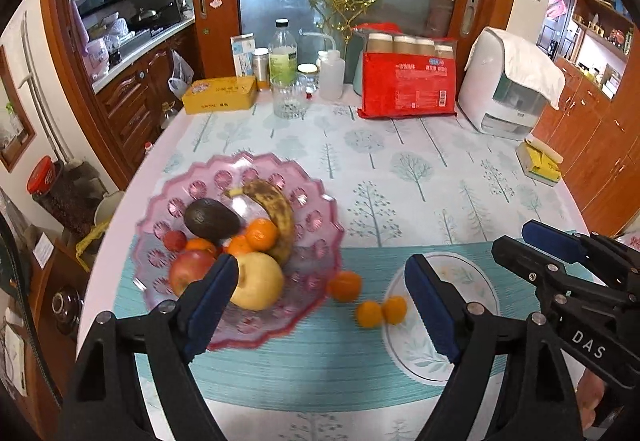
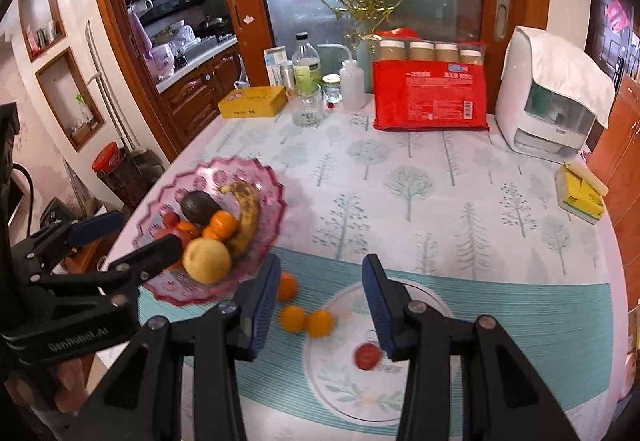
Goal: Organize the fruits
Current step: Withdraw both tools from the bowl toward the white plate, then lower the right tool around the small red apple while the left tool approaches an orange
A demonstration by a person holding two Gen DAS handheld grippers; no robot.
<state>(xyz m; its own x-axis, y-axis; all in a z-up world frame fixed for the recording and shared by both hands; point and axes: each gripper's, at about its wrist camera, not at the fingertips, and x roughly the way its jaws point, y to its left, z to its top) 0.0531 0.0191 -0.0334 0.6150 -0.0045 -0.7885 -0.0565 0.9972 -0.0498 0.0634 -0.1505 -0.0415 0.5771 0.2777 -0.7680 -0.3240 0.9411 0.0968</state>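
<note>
Fruits fill the pink scalloped glass bowl [image 1: 320, 237] at the left of the round table [image 1: 400, 161]: a dark avocado [image 1: 211, 217], a brown-spotted banana [image 1: 276, 213], orange mandarins [image 1: 262, 232], a red apple [image 1: 190, 269] and a pale yellow apple [image 1: 258, 281]; three small orange kumquats [image 1: 370, 313] lie loose on the teal striped placemat [image 1: 280, 369], between the bowl and the white round plate with a leaf pattern [image 2: 360, 397]; one small red fruit [image 2: 367, 356] rests on that plate. Left gripper [image 1: 322, 301], black with blue pads, hangs above the near rim of the bowl, angled down toward the table; its jaws stand spread wide with nothing between them, the left pad over the two apples, the right pad over the plate's edge. Right gripper [image 2: 322, 301] hovers just to the right of it, also angled downward over the plate's left edge; its jaws stand partly apart and empty, the red fruit just beside the right pad and the kumquats beside the left one. Part of a person's hand shows behind each gripper handle.
</note>
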